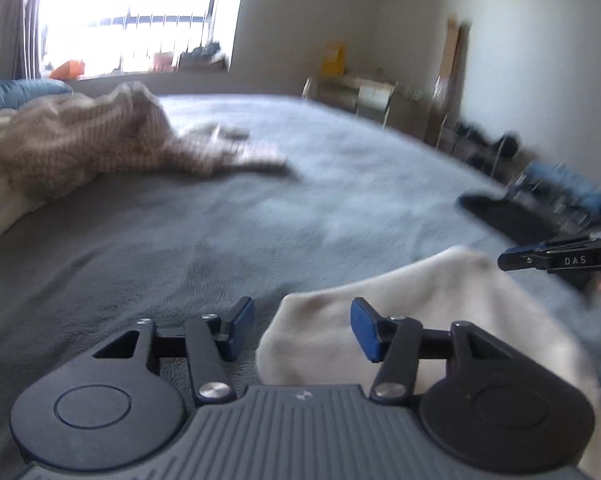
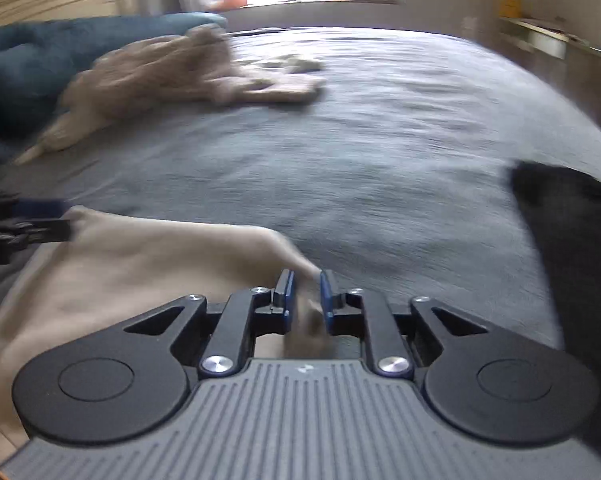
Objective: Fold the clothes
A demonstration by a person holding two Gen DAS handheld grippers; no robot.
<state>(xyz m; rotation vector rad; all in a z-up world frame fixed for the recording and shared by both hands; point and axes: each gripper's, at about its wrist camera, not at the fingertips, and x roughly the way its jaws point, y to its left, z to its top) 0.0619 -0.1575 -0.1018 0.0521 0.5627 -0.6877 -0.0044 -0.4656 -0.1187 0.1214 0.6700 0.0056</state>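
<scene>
Ahead-left of our left gripper [image 1: 302, 328], the beige heap [image 1: 100, 148] smears with blur; right of it, the white garment [image 1: 440, 320] is cut off.

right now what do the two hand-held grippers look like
Both match: the left hand-held gripper and right hand-held gripper have matte black linkage arms with silver rivets, round black discs either side, a ribbed grey body and blue pads on the fingers. One finger reads "DAS".
</scene>
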